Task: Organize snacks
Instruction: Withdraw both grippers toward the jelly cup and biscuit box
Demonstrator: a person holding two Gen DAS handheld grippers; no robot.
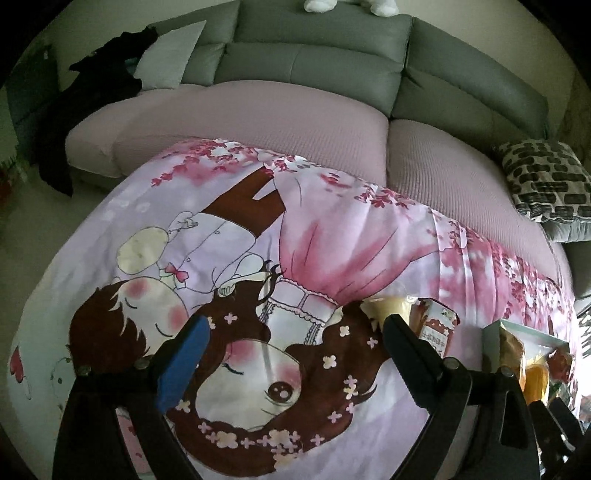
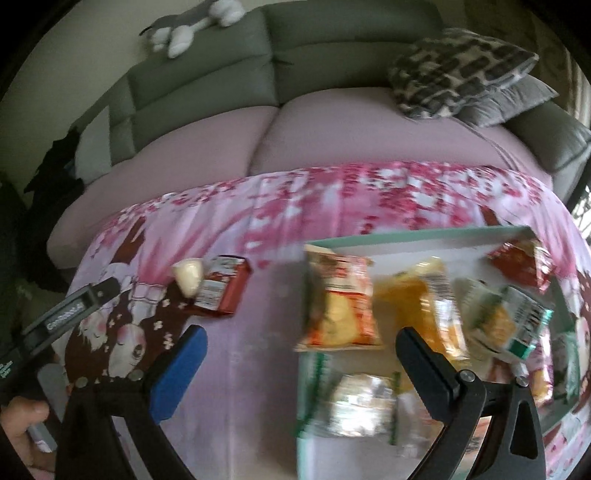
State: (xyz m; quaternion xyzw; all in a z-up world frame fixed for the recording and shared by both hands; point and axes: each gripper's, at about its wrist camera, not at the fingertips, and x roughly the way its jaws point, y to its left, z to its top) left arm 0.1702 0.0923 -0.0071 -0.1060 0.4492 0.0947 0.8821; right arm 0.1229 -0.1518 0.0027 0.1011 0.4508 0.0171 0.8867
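Note:
A shallow mint-rimmed box lies on the pink cartoon cloth and holds several snack packets, among them an orange-and-white bag and a yellow bag. Left of the box a red carton and a pale wrapped bun lie on the cloth. My right gripper is open and empty, hovering over the box's left edge. My left gripper is open and empty over the cloth. The bun, carton and box sit to its right. The left gripper's finger shows in the right wrist view.
The cloth covers a low table in front of a grey sofa with pink seat covers. A black-and-white patterned cushion lies on the sofa's right. Dark clothing is draped at the left, and a plush toy sits on the sofa back.

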